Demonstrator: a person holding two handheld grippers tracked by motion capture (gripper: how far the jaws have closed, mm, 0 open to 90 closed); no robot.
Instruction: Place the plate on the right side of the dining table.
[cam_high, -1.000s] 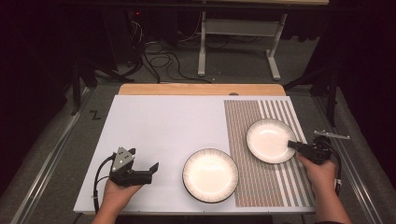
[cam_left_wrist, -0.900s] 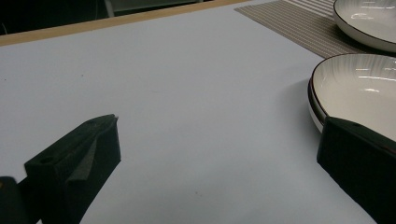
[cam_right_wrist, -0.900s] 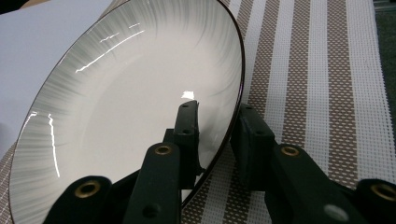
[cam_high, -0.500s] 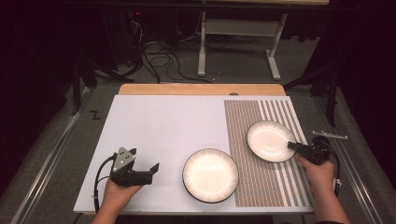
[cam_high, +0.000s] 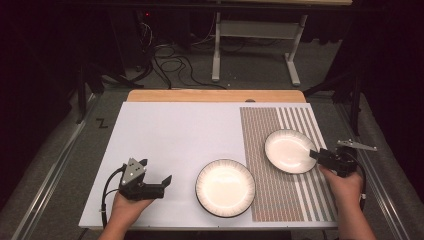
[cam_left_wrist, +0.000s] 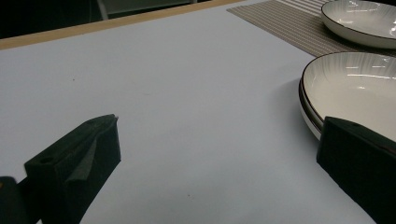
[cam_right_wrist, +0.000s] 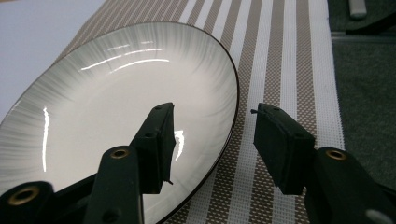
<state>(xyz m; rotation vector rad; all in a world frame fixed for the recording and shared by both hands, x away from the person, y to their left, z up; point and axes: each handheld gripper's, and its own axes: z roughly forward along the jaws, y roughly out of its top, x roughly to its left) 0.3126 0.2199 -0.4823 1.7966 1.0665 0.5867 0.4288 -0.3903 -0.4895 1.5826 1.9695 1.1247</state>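
Two white plates with dark rims lie on the table. The nearer plate (cam_high: 225, 187) (cam_left_wrist: 359, 88) sits at the front, half on the white board. The farther plate (cam_high: 287, 150) (cam_right_wrist: 116, 93) (cam_left_wrist: 359, 14) rests on the striped placemat (cam_high: 270, 125) (cam_right_wrist: 280, 46). My right gripper (cam_high: 314, 154) (cam_right_wrist: 214, 112) is open, and its jaws straddle the farther plate's right rim, one over the plate's inside and one outside it. My left gripper (cam_high: 156, 170) (cam_left_wrist: 219, 126) stands wide open at the front left, pointing towards the nearer plate with nothing between its jaws.
The white board (cam_high: 175, 135) has a wooden strip (cam_high: 215, 95) along its far edge. A metal rail (cam_high: 385, 195) runs past the table's right side, and a small grey bracket (cam_high: 356, 145) sits beside my right hand. Cables and a stand lie on the floor beyond.
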